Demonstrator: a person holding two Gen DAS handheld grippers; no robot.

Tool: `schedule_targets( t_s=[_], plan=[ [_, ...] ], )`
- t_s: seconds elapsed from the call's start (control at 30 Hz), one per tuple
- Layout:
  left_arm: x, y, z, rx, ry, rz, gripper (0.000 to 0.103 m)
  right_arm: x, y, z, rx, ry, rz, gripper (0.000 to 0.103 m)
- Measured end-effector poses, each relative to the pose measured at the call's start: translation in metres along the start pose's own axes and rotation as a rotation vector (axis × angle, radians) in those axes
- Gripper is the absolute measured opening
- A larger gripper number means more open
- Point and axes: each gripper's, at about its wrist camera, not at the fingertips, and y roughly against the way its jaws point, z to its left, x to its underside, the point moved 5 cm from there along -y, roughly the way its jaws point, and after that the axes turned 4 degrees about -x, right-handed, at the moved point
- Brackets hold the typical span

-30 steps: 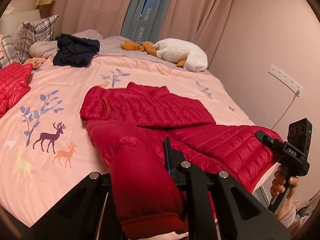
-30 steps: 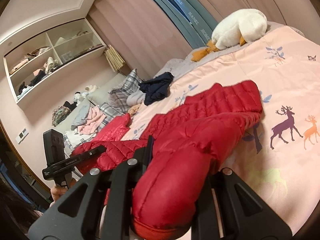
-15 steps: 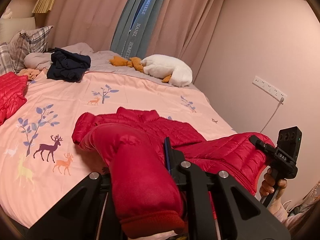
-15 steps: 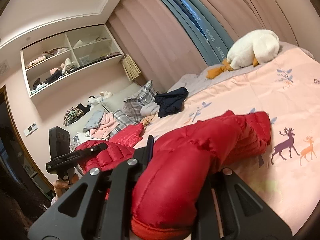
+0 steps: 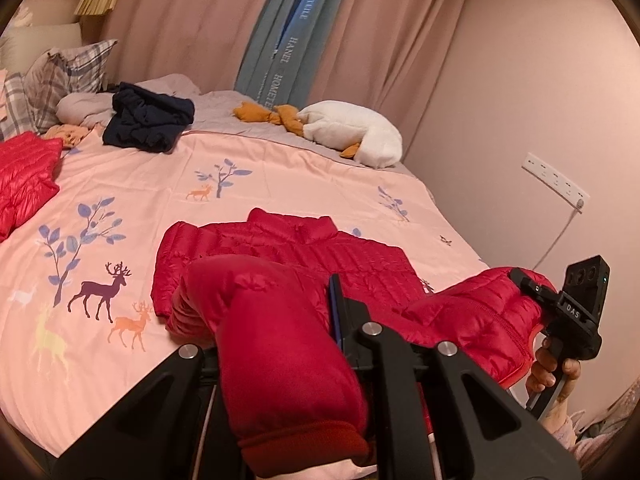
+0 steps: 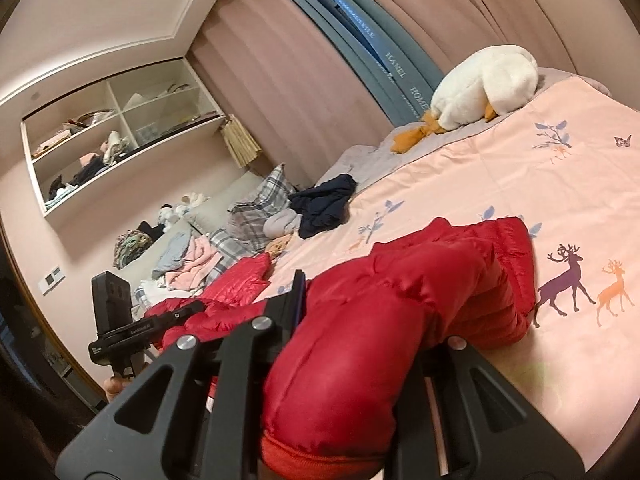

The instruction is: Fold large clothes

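Observation:
A red puffer jacket [image 5: 304,248] lies on the pink printed bed cover [image 5: 160,184], collar toward the far side. My left gripper [image 5: 280,344] is shut on the cuff end of one sleeve [image 5: 280,360], lifted over the jacket's near edge. My right gripper [image 6: 352,360] is shut on the other sleeve's cuff end [image 6: 360,360]; it shows at the right of the left wrist view [image 5: 568,312], holding a raised fold of the jacket. The jacket body shows in the right wrist view [image 6: 480,248]. The fingertips are hidden by the fabric.
A second red jacket [image 5: 24,172] lies at the bed's left edge. A dark navy garment [image 5: 148,120], plaid pillows [image 5: 68,80] and a white goose plush [image 5: 352,132] lie at the far side. A wall with a socket strip [image 5: 556,180] stands at the right.
Both grippers have lifted the sleeves and carried them toward the collar, so the lower part of the jacket is bunched up and raised off the bed.

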Motion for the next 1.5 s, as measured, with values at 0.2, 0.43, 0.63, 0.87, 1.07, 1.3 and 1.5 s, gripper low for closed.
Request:
schedule_targets(
  t_s=[0.2,0.43,0.63,0.87,1.07,1.3,1.5],
  plan=[
    [-0.005,-0.019,0.015,-0.024,0.052,0.016,0.013,-0.007,-0.018,-0.007,0.032,0.021,0.004,0.017],
    [-0.016,-0.047,0.033,-0.069,0.098,0.036,0.013,-0.021,-0.050,-0.023,0.074,0.036,0.009,0.017],
    [-0.034,-0.078,0.038,-0.098,0.081,0.041,0.013,-0.037,-0.076,-0.048,0.131,0.027,0.015,0.017],
    [-0.053,-0.118,0.051,-0.123,0.103,0.055,0.014,-0.051,-0.108,-0.072,0.181,0.024,0.035,0.017],
    [-0.062,-0.149,0.067,-0.167,0.141,0.080,0.014,-0.063,-0.142,-0.090,0.214,0.032,0.072,0.017],
    [-0.060,-0.194,0.086,-0.224,0.184,0.164,0.015,-0.062,-0.185,-0.125,0.272,-0.010,0.151,0.017],
    [-0.056,-0.220,0.095,-0.270,0.182,0.209,0.016,-0.053,-0.210,-0.155,0.323,-0.045,0.208,0.017]
  ],
)
